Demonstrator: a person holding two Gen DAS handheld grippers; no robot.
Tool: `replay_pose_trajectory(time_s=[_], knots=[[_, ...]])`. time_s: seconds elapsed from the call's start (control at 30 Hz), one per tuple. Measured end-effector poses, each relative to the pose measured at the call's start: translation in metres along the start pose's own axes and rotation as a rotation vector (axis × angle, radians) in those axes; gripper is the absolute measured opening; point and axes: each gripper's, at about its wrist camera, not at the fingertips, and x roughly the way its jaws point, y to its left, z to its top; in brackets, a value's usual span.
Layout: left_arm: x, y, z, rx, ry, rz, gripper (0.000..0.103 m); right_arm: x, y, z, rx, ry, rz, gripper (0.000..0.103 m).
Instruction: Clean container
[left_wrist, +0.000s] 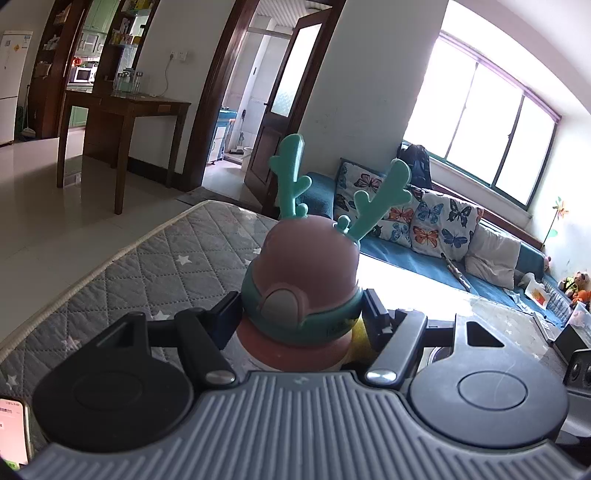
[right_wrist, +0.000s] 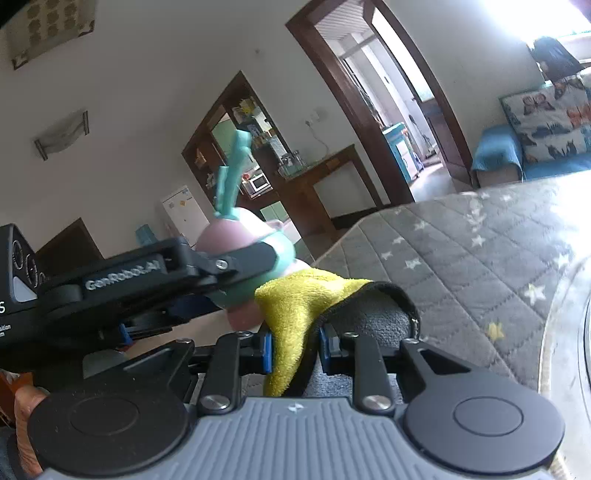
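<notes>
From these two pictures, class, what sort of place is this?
Most likely a home's living room: a sofa with butterfly cushions, a wooden table, and a kitchen beyond with a microwave and fridge.

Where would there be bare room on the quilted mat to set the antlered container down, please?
The quilted mat lies bare from its piped edge to the container, and in the right wrist view its starred stretch is free too. It is crowded at the near edge: a phone, and both grippers with the yellow cloth.
</notes>
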Motion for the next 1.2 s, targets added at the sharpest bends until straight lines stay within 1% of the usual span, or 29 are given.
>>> replay_pose_trajectory(time_s=[0.17, 0.23, 0.47, 0.6, 0.67, 0.73, 0.93, 1.03, 1.13, 1.2], knots=[[-0.001, 0.001, -0.001, 0.017, 0.003, -0.014, 0.069, 0.009, -0.018, -0.005, 0.068, 0.040, -0.008, 0.022], [0.000, 0.002, -0.001, 0.020, 0.004, -0.019, 0.069, 0.012, -0.022, -0.007, 0.066, 0.051, -0.016, 0.022], [0.001, 0.000, -0.002, 0.049, 0.007, -0.030, 0.069, 0.022, -0.021, -0.018, -0.034, 0.089, -0.088, 0.022], [0.002, -0.004, -0.001, 0.101, 0.014, -0.043, 0.069, 0.028, -0.015, -0.024, -0.112, 0.130, -0.139, 0.022], [0.001, -0.005, -0.002, 0.124, 0.017, -0.051, 0.069, 0.026, -0.012, -0.024, -0.123, 0.129, -0.138, 0.022], [0.001, -0.005, -0.002, 0.131, 0.021, -0.054, 0.069, 0.023, -0.012, -0.019, -0.090, 0.117, -0.118, 0.022], [0.000, 0.003, -0.002, 0.146, 0.032, -0.089, 0.069, 0.007, -0.031, 0.015, 0.125, 0.025, 0.015, 0.022], [-0.001, 0.004, -0.003, 0.169, 0.034, -0.106, 0.069, 0.008, -0.042, 0.031, 0.226, -0.027, 0.088, 0.022], [0.000, 0.003, -0.004, 0.186, 0.035, -0.112, 0.069, 0.014, -0.054, 0.040, 0.340, -0.048, 0.172, 0.022], [0.000, 0.004, -0.004, 0.187, 0.035, -0.111, 0.069, 0.021, -0.060, 0.040, 0.373, -0.051, 0.184, 0.022]])
